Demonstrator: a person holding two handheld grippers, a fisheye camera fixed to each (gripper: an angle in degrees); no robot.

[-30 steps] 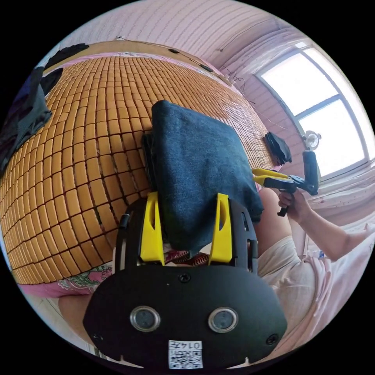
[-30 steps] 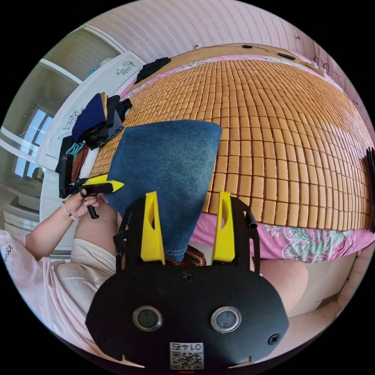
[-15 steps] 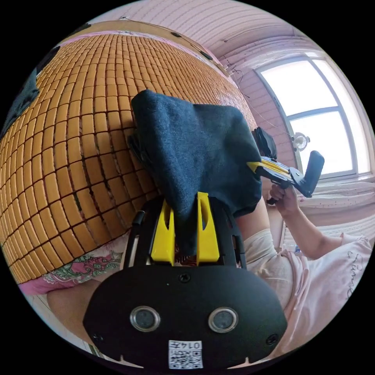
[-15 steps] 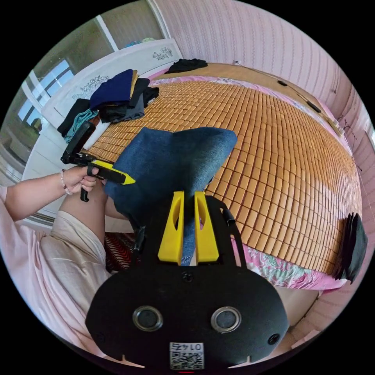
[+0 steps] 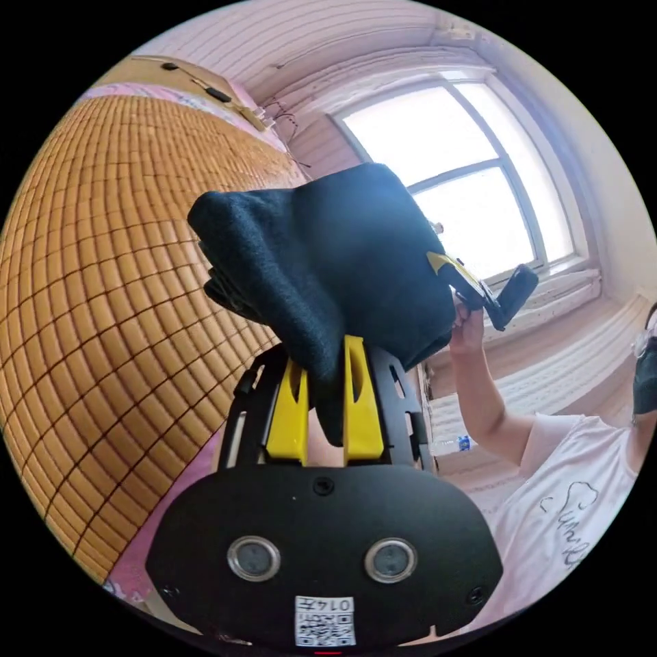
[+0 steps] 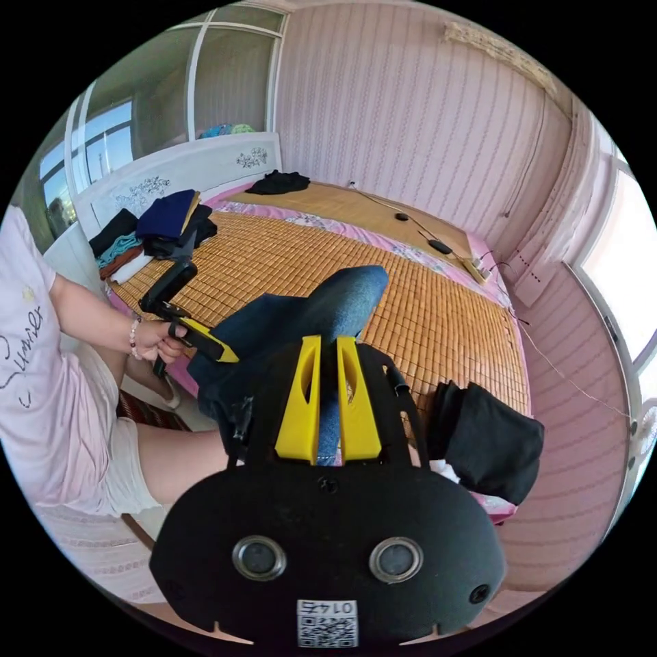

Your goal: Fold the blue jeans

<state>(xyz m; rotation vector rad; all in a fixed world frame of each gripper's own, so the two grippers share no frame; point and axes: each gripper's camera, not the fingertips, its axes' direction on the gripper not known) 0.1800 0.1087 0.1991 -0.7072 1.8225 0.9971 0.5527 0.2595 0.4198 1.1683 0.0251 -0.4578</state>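
1. Left gripper view: my left tool is clenched on the folded blue jeans, lifted above the bed, so the bundle keeps its shape.
2. Right gripper view: my right tool grips the opposite edge of the jeans, sharing the weight.

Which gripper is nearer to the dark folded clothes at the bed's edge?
Right. The right gripper holds the jeans just beside the dark folded clothes; the left gripper is on the jeans' far side.
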